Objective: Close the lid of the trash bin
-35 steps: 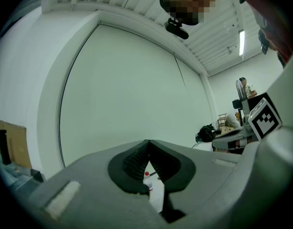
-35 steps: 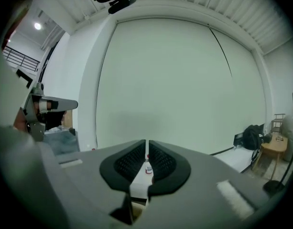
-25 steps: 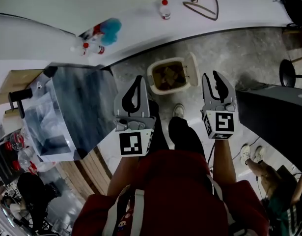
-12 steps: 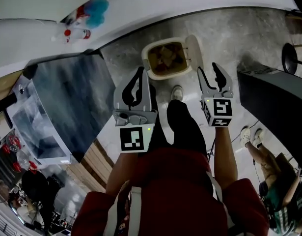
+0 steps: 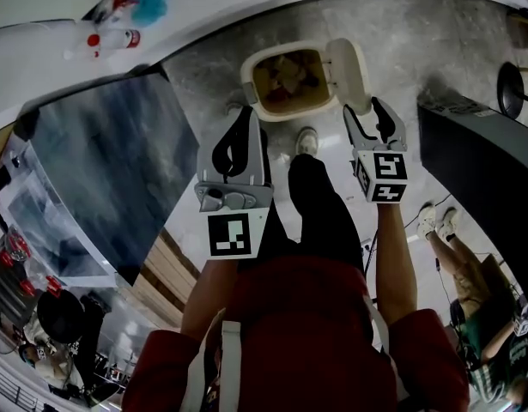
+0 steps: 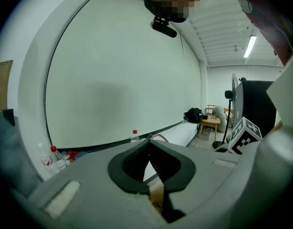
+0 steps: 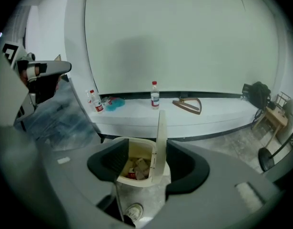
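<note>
In the head view I see the trash bin (image 5: 285,80) at upper centre, its lid (image 5: 349,74) standing open on its right, with the left gripper (image 5: 244,114) and right gripper (image 5: 369,110) below it. Left gripper view: jaws together, empty. Right gripper view: jaws apart, just opened wider, nothing gripped; the trash bin and upright lid show beyond them.

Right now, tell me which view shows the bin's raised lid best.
The right gripper view: the lid stands upright and close on the trash bin. The head view shows it smaller, from above; the left gripper view doesn't show it.
</note>
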